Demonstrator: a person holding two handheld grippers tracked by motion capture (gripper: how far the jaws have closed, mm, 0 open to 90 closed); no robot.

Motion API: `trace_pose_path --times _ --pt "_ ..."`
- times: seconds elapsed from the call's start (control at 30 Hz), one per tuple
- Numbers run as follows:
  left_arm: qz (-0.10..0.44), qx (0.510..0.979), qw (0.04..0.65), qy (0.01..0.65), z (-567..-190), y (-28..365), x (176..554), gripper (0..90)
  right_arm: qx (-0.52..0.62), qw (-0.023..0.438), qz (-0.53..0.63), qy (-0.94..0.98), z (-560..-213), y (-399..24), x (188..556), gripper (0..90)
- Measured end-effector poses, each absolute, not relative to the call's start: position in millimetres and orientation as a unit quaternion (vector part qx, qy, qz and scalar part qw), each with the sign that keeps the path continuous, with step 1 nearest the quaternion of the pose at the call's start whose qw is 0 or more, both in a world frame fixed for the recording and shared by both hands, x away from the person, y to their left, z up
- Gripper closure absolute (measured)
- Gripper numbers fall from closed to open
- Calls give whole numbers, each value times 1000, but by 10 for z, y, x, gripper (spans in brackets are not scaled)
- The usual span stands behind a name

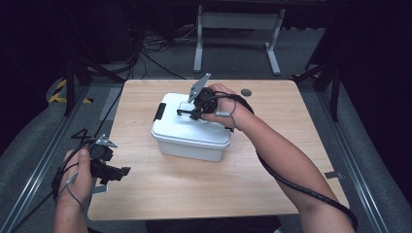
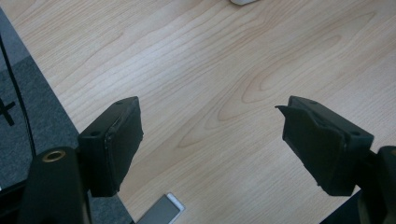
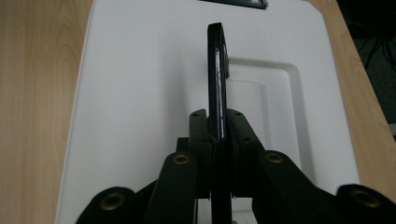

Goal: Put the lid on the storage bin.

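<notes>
A white lidded box (image 1: 189,138) stands in the middle of the wooden table (image 1: 194,189), with a black latch (image 1: 159,112) on its left end. My right gripper (image 1: 191,111) reaches over the lid and is shut on a thin black handle (image 3: 217,65) that stands up edge-on from the lid's recess (image 3: 275,88); in the right gripper view the gripper (image 3: 218,120) pinches its lower part above the white lid (image 3: 140,93). At the table's front left edge, my left gripper (image 1: 120,173) is held open, and nothing lies between the jaws of the left gripper (image 2: 210,135) but bare wood.
A small dark round disc (image 1: 246,91) lies on the table behind the box to the right. A grey metal stand (image 1: 238,29) is on the floor beyond the far edge. A grey tab (image 2: 161,212) sits at the table's edge near the left gripper.
</notes>
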State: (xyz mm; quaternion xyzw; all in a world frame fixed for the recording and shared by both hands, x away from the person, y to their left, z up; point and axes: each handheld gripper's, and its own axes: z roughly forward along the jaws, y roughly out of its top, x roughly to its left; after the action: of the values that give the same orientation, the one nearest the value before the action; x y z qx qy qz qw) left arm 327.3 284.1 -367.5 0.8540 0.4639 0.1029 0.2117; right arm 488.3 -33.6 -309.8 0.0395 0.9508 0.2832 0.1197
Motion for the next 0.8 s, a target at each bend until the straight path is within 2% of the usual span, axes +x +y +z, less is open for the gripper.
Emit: trace_pose_path --times 0.2,0.23,0.3,0.47,0.8 --pt "101 854 213 465 -3672 2849 3269 206 58 117 292 947 -3090 -352 4902 818" --pt "101 854 212 465 -3673 2848 3273 205 62 113 290 948 -3086 -356 4905 757" --pt "102 854 212 464 -3675 2843 3281 206 81 105 318 939 -3080 -385 4912 550" --pt "99 856 211 462 -3670 2817 3300 206 105 79 371 919 -2909 -562 4892 481" --pt "98 861 216 451 -3647 2742 3385 206 151 98 406 896 -2618 -1161 4792 444"
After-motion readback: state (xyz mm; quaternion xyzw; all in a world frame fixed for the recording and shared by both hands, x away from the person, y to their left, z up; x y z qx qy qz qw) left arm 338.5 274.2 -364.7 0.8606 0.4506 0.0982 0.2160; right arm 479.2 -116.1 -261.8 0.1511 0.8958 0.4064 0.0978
